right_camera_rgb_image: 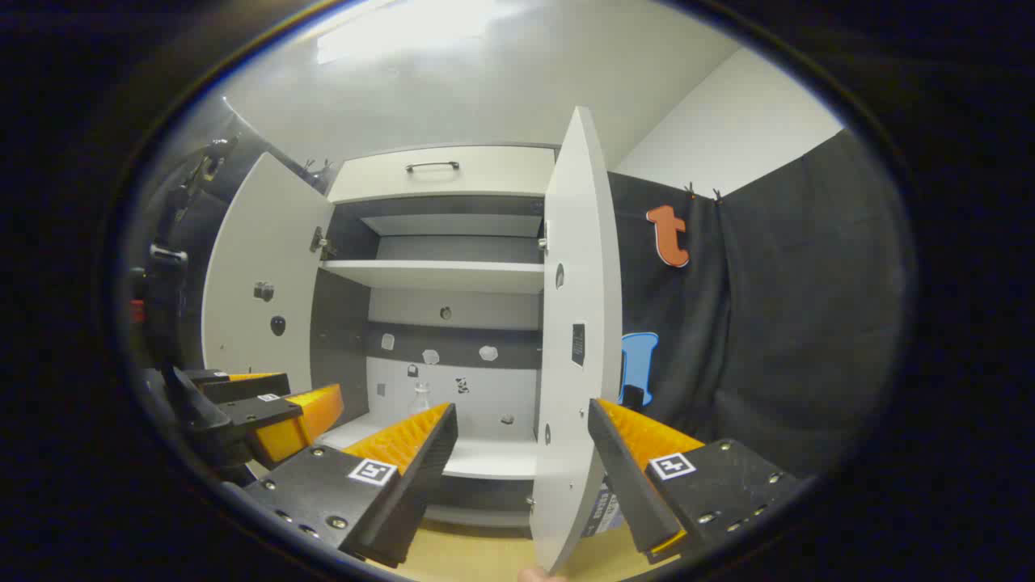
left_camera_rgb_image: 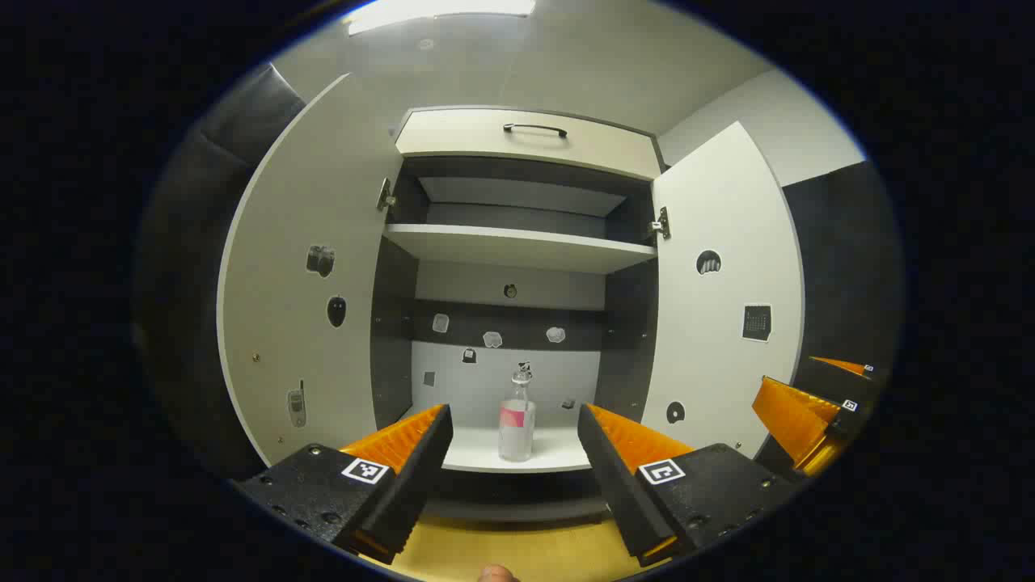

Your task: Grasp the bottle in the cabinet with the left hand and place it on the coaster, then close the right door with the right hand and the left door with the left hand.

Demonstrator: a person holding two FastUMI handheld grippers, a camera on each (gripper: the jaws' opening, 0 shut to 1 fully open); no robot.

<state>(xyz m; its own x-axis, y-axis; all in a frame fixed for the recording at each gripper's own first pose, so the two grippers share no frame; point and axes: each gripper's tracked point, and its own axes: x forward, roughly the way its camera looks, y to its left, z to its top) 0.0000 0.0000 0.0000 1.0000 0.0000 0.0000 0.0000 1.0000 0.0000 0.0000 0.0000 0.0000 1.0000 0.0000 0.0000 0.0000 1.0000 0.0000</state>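
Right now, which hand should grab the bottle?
Left. The left gripper is open and lined up with the bottle on the cabinet's bottom shelf; the right gripper faces the right door.

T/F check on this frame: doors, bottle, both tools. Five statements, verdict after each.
1. Both cabinet doors, left door and right door, stand open. True.
2. The bottle lies on its side on the upper shelf. False: it stands upright on the bottom shelf.
3. The left tool is open, with the bottle seen between its fingers but farther in. True.
4. The right tool is shut on the right door's edge. False: it is open, and the door edge sits between its fingers without being gripped.
5. The drawer above the cabinet has no handle. False: it has a dark bar handle.
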